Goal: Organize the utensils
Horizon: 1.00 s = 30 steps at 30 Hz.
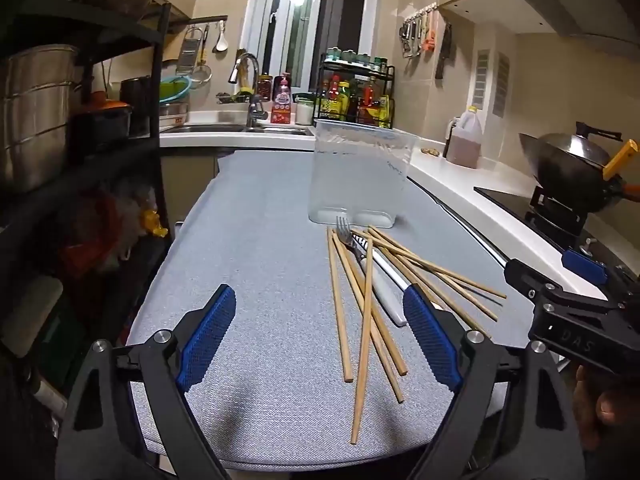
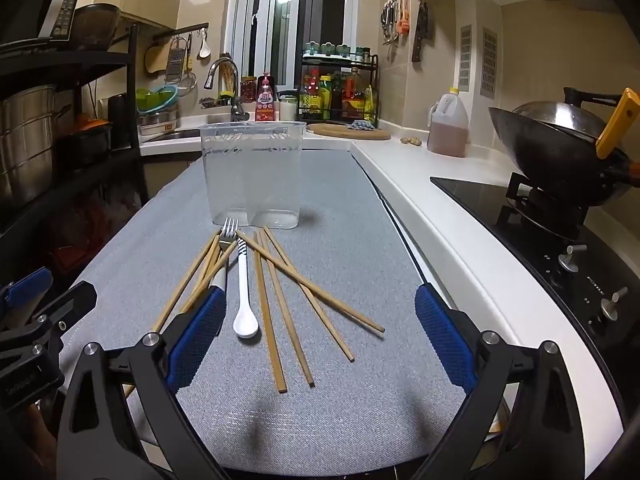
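Several wooden chopsticks point(image 1: 366, 300) point(image 2: 280, 304) lie scattered on the grey mat point(image 1: 260, 280) point(image 2: 340, 400), with a metal fork point(image 1: 345, 236) point(image 2: 228, 232) and a white spoon point(image 2: 244, 300) point(image 1: 386, 288) among them. A clear two-compartment plastic holder point(image 1: 358, 172) point(image 2: 252, 172) stands upright just behind them. My left gripper point(image 1: 320, 336) is open and empty, hovering above the near ends of the chopsticks. My right gripper point(image 2: 320, 340) is open and empty over the spoon and chopsticks; it also shows at the right edge of the left wrist view point(image 1: 560, 300).
A white counter point(image 2: 420, 200) runs along the right with a black hob, a wok point(image 2: 560, 152) and an oil jug point(image 2: 448, 128). A black shelf rack with pots point(image 1: 40, 120) stands at left. Sink, tap and a spice rack point(image 2: 340, 88) are at the back.
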Motion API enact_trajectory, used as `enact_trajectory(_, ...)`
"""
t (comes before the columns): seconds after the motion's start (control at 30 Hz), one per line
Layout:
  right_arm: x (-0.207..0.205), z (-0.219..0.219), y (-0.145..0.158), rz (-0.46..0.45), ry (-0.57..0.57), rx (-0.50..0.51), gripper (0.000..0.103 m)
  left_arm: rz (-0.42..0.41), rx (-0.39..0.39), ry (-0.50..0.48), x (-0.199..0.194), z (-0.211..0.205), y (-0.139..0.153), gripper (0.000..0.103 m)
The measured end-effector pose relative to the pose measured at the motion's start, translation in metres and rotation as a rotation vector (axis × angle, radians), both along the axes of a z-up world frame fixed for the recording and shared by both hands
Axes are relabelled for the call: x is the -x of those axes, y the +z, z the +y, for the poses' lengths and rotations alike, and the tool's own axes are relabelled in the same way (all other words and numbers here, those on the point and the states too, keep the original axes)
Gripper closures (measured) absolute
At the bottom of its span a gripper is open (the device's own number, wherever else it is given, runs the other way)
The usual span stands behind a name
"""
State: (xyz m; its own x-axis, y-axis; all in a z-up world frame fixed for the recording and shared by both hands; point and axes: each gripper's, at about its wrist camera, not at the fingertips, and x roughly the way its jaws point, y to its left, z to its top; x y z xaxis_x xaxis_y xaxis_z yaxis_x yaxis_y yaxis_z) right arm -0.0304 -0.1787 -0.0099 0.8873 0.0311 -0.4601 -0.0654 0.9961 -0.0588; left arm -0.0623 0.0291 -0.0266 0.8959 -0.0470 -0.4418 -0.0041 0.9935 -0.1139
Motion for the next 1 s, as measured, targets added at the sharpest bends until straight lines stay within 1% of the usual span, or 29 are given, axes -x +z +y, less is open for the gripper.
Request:
enact_trajectory(0.23,0.005,-0.002,-0.007,0.004,0.002,0.0,0.01,-0.015,0.002,-0.018,0.003,-0.002,-0.002,0.02)
enact_trajectory(0.33,0.004,-0.005,-0.005,0.011,0.002,-0.008,0.01,-0.011,0.001,-0.012,0.004,-0.001,-0.003,0.02)
enact_trajectory(0.6,0.003,-0.003,-0.015,0.008,0.005,-0.009,0.01,0.001,0.004,-0.012,0.004,0.0,-0.011,0.02)
enact_trajectory(0.7,0.002,-0.004,-0.02,0.015,0.007,-0.011,0.01,0.003,-0.008,-0.02,0.003,-0.003,-0.014,0.022)
enact_trajectory(1.0,0.002,-0.003,-0.019,0.029,0.01,-0.003,0.011,-0.002,-0.002,-0.02,0.004,0.001,-0.015,0.023)
